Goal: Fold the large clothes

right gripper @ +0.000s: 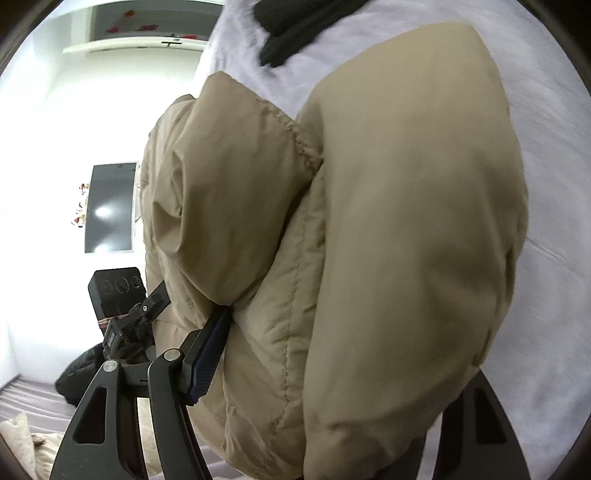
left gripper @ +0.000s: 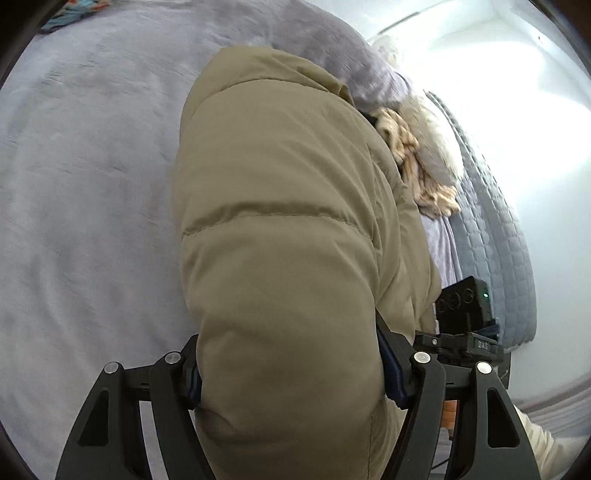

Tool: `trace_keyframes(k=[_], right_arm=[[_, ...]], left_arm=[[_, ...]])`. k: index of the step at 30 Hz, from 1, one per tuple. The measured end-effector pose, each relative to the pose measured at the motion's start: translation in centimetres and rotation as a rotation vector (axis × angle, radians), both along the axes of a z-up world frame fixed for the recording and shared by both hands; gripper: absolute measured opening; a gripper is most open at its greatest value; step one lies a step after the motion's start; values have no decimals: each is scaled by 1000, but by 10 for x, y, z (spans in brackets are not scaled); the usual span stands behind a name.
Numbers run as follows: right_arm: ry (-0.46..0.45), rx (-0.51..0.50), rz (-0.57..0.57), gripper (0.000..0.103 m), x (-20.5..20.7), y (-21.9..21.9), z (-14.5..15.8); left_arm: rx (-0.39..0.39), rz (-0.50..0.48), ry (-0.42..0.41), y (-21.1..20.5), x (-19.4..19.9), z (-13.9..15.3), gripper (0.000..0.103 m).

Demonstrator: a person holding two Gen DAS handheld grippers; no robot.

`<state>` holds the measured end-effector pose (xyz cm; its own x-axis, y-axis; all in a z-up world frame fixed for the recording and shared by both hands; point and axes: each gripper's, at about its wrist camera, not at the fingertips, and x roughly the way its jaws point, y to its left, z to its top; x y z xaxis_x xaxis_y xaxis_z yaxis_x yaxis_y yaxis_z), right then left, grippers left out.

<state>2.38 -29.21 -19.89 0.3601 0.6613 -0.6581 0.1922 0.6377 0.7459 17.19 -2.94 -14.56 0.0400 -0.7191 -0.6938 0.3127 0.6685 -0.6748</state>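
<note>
The right gripper [right gripper: 317, 369] is clamped on a thick fold of the tan puffer jacket [right gripper: 399, 221], which bulges over the lavender bedsheet [right gripper: 554, 184], with a dark garment [right gripper: 295, 33] beyond the jacket and a wall screen [right gripper: 109, 208] to its left.

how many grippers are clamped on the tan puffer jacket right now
2. The left gripper pinches a padded section of the tan puffer jacket; the right gripper grips another bunched part, its far finger hidden by fabric.

Lavender bed cover [left gripper: 92, 184]; bright white walls [right gripper: 55, 110]; dark screen [right gripper: 109, 208].
</note>
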Motion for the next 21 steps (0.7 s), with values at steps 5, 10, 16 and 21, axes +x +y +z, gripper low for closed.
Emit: trace_keyframes(k=[5, 10, 16, 21], right_arm=[[-25, -57, 18, 71, 35, 59, -5], [6, -141, 30, 71, 75, 102, -29], [91, -190, -19, 80, 83, 97, -58], [114, -256, -48, 80, 65, 82, -37]], left_arm=[[39, 41, -26, 54, 50, -14, 73], [114, 87, -20, 88, 90, -54, 75], [163, 142, 4, 114, 92, -89, 84], [302, 182, -163, 115, 73, -50, 84]])
